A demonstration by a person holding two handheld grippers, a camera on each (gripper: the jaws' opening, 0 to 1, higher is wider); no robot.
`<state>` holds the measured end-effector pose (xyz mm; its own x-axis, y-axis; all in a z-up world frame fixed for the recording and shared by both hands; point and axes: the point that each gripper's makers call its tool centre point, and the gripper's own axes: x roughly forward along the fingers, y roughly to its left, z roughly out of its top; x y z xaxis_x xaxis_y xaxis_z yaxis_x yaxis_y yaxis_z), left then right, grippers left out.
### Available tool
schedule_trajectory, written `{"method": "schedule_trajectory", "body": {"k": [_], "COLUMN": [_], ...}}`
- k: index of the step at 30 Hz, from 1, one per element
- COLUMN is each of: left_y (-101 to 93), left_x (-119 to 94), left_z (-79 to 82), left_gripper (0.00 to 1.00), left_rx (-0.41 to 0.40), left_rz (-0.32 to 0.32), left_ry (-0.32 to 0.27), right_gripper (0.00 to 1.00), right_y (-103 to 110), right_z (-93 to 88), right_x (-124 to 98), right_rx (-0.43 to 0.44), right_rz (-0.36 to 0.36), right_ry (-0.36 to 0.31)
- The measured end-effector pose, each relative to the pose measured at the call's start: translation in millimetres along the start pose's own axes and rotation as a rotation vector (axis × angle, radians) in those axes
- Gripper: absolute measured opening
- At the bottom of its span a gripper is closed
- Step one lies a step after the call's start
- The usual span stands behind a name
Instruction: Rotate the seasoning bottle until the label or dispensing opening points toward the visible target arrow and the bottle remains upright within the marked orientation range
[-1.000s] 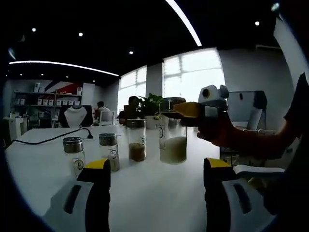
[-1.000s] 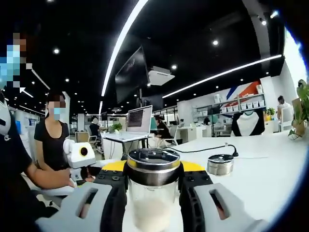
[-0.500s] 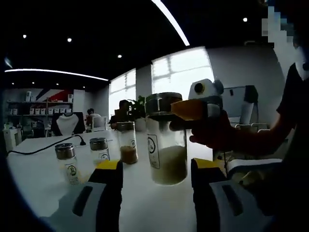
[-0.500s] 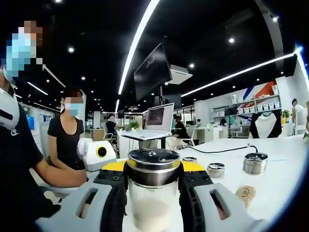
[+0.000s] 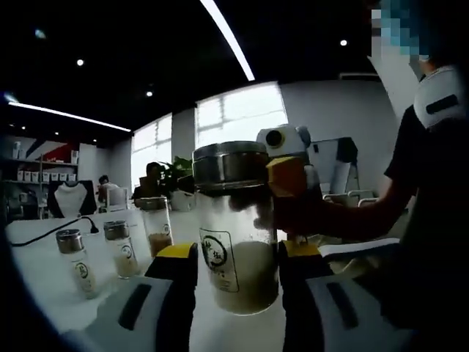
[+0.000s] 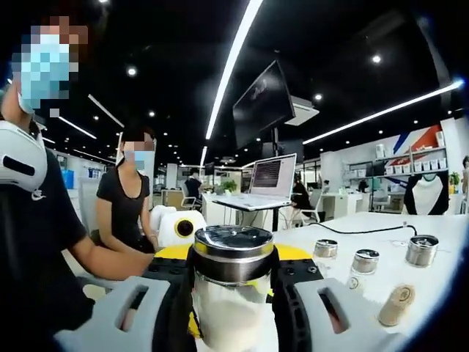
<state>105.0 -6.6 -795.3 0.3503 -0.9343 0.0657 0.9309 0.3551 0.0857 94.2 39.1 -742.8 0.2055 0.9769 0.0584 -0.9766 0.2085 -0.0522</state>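
Note:
A glass seasoning bottle [image 5: 238, 249] with a steel lid and white powder inside hangs upright above the table, its printed label facing the left gripper view. My right gripper [image 5: 287, 183] reaches in from the right and is shut on the bottle just under the lid. My left gripper [image 5: 236, 251] has the bottle's lower body between its jaws, which lie against both sides. In the right gripper view the same bottle [image 6: 231, 308] sits clamped in my right gripper [image 6: 232, 257], and a yellow fingertip [image 6: 192, 323] of the left gripper shows low beside the glass.
Three smaller bottles [image 5: 121, 249] stand in a row on the white table [image 5: 44, 286] to the left, near a black cable [image 5: 51, 229]. Steel-lidded jars [image 6: 364, 260] and a cork [image 6: 396, 304] lie at the right. A seated person [image 6: 124, 209] and a laptop [image 6: 267, 183] are behind.
The right gripper has carried the bottle toward the left gripper until it sits between the left jaws. The left jaws have drawn together onto it. Both views have shifted.

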Motion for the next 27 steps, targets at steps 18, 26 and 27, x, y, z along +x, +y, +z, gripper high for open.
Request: {"method": "schedule_trajectory", "body": {"k": [18, 26, 27], "left_y": [35.3, 17.1, 15.2], "left_x": [2.7, -0.2, 0.2], "left_z": [-15.1, -6.0, -5.1], "left_gripper": [0.41, 0.42, 0.42], "left_rx": [0.153, 0.124, 0.094], "left_rz": [0.479, 0.231, 0.195], "left_ry": [0.156, 0.067, 0.062], "right_gripper": [0.40, 0.40, 0.40], "right_y": [-40.5, -33.6, -26.9], "right_z": [-17.5, -12.2, -9.3], "right_x": [3.5, -5.3, -6.7], "right_rx": [-0.100, 0.084, 0.081], "right_rz": [-0.493, -0.354, -0.292], "right_ry": [-0.019, -0.084, -0.098]}}
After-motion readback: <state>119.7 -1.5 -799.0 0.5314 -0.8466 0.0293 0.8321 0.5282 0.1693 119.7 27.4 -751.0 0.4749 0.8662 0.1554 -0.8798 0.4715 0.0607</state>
